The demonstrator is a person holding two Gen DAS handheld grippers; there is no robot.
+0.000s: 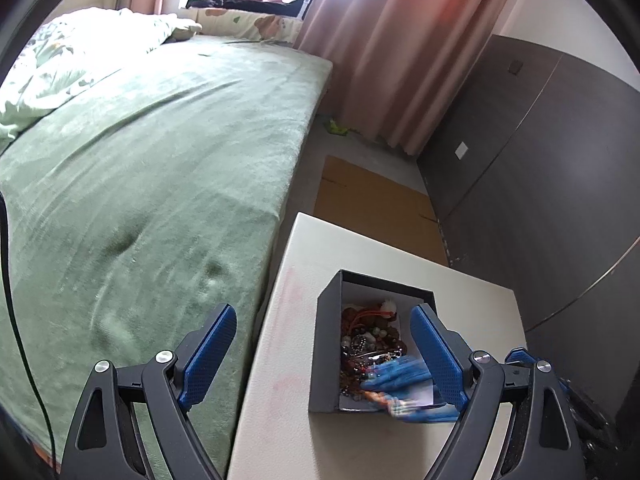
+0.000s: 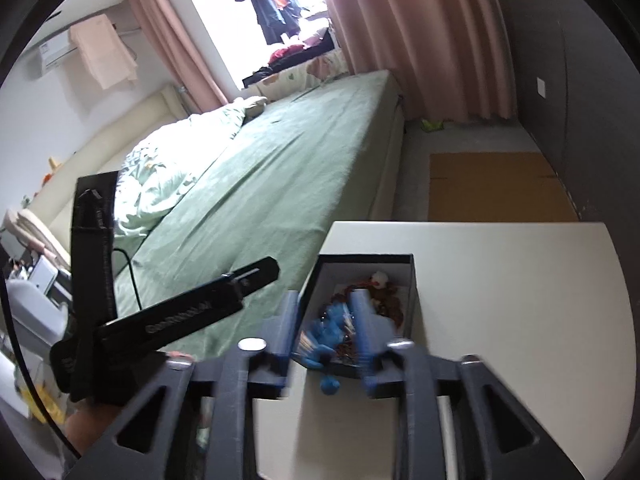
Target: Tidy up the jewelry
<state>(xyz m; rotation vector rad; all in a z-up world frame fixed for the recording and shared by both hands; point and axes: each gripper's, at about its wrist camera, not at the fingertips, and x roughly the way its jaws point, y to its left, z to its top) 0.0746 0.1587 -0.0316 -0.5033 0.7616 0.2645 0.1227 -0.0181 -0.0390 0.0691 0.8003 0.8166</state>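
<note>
A small dark grey cardboard box with a white lining (image 1: 326, 344) is sitting on the pale cream tabletop (image 1: 272, 360), close to the edge that runs alongside the bed with the green velvety cover (image 1: 160, 160). Inside the box a tangled heap of beaded jewelry in reds, browns, silver and pearl tones (image 1: 366, 340) is lying against its left wall, with a small white-and-red tuft at the far end.

The left gripper (image 1: 320, 360), black-framed with blue textured pads, is hovering with its jaws spread wide; one finger is hanging over the bed's edge, the other over the right side of the box, and nothing is sitting between them.

The right gripper (image 2: 326, 336) is reaching into the near end of the box, and it is showing only as a blur in both views. From the left wrist view its blue fingertips (image 1: 400, 374) are lying over the jewelry heap at the box's near right corner, with something orange-red just under them. From its own camera, the jaws are standing moderately apart, with blurred blue shapes and bits of the heap between them. Whether it is actually gripping any piece I cannot tell.

Beyond the table, a flat sheet of brown cardboard (image 1: 372, 204) is lying on the grey floor beside the dark grey wardrobe doors (image 1: 540, 160), and pink curtains (image 1: 400, 40) are hanging by the bright window.
</note>
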